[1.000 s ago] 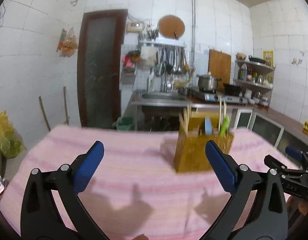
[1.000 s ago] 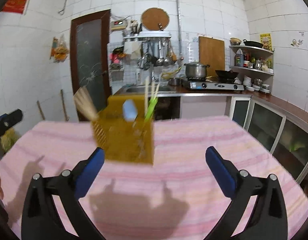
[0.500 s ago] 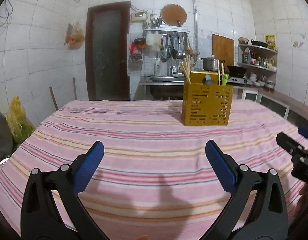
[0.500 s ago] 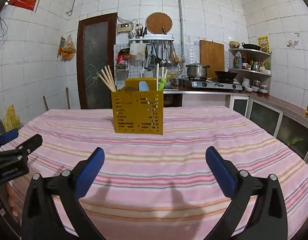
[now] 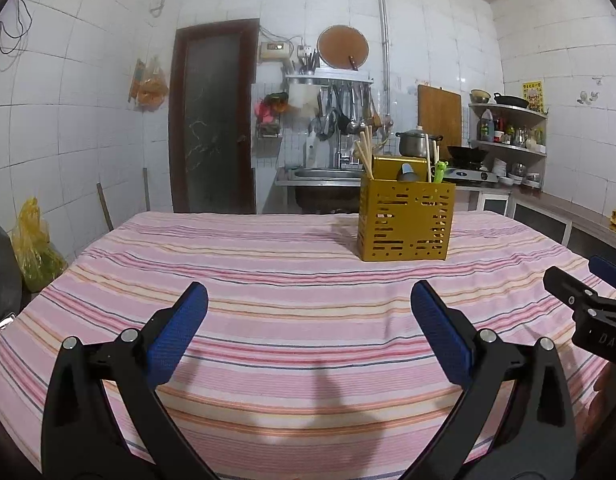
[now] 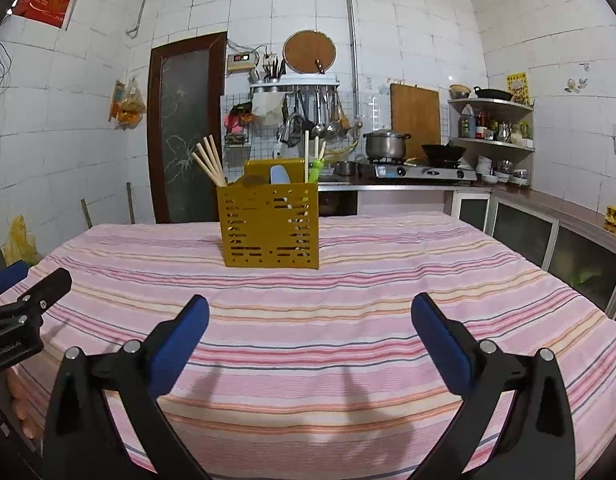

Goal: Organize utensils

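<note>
A yellow perforated utensil holder [image 5: 406, 224] stands upright on the striped tablecloth, far from both grippers; it also shows in the right wrist view [image 6: 269, 226]. It holds wooden chopsticks [image 6: 209, 162], a blue utensil [image 6: 279, 175] and a green-handled one [image 6: 315, 170]. My left gripper [image 5: 308, 332] is open and empty, low over the near edge of the table. My right gripper [image 6: 310, 338] is open and empty, also near the front edge. Each gripper shows at the edge of the other's view.
The table carries a pink striped cloth [image 6: 348, 300]. Behind it are a sink with hanging utensils [image 5: 340, 120], a stove with a pot [image 6: 388, 144], a shelf [image 6: 492, 128] and a dark door [image 5: 211, 120]. A yellow bag [image 5: 31, 248] sits at the left.
Both views have swung from a blurred, tilted look down at the holder to a steady, level view. Both grippers have pulled back from the holder and stay open.
</note>
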Tool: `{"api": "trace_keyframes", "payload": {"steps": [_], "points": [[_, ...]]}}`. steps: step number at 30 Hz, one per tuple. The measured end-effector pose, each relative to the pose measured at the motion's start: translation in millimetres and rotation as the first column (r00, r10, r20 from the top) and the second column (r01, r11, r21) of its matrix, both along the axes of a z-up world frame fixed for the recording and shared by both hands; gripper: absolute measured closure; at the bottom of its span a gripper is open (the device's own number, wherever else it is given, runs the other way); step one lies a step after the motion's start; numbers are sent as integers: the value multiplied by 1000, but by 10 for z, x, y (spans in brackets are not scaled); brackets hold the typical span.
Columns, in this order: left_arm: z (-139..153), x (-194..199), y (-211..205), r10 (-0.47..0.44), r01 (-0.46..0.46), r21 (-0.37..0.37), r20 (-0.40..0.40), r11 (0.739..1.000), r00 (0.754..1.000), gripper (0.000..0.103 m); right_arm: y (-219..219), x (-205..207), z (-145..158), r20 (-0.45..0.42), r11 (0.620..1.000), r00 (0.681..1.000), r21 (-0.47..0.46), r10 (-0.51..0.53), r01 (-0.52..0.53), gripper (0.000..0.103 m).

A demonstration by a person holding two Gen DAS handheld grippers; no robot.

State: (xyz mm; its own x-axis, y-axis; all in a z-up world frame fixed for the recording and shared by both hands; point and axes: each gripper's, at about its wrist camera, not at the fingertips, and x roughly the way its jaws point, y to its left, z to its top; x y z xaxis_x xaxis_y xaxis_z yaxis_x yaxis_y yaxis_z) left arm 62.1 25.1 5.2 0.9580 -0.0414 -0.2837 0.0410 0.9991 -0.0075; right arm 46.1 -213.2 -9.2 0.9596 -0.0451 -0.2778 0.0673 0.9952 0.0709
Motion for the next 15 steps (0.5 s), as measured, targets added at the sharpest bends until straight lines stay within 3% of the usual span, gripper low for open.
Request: {"api": "trace_keyframes", "payload": {"steps": [15], "points": [[9,-54,6,-17,17,-9,32,1000,999,5,49,-59,3,18,1000,1000,-15,-10,10,4]]}}
